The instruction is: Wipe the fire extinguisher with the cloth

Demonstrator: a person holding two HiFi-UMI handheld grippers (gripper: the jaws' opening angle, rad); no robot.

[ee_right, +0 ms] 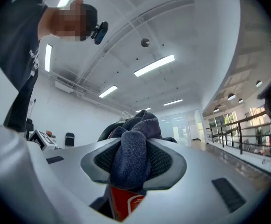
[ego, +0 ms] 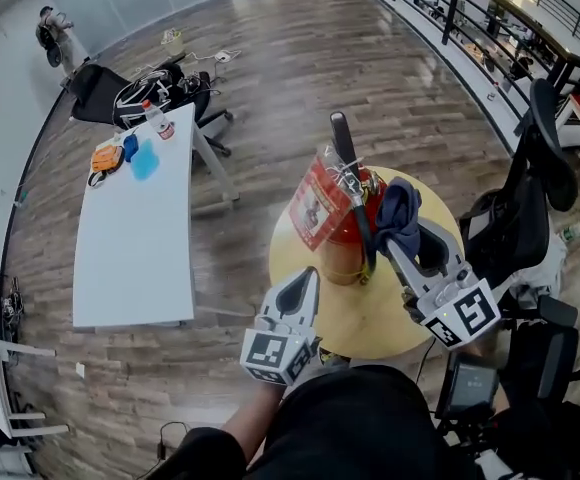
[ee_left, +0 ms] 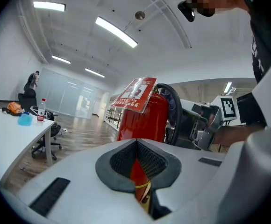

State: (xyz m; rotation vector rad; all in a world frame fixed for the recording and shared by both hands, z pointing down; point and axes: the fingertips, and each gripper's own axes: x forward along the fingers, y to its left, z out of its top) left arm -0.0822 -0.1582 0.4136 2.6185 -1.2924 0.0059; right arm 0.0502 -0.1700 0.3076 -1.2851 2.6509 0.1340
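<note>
A red fire extinguisher [ego: 342,230] with a black hose [ego: 366,230] and a hanging red tag [ego: 315,208] stands upright on a round wooden table [ego: 375,318]. My right gripper [ego: 406,240] is shut on a dark blue cloth [ego: 398,211], which rests against the extinguisher's upper right side. In the right gripper view the cloth [ee_right: 131,155] bulges out between the jaws, with red extinguisher body [ee_right: 125,203] just below. My left gripper [ego: 307,278] is shut and holds nothing, low at the extinguisher's near left. The left gripper view shows the extinguisher [ee_left: 142,118] close ahead.
A long white table [ego: 130,238] to the left carries an orange object [ego: 107,156], blue items and a bottle. Office chairs stand behind it and a black chair [ego: 520,218] at the right. A railing [ego: 470,8] runs along the upper right. Wooden floor surrounds the round table.
</note>
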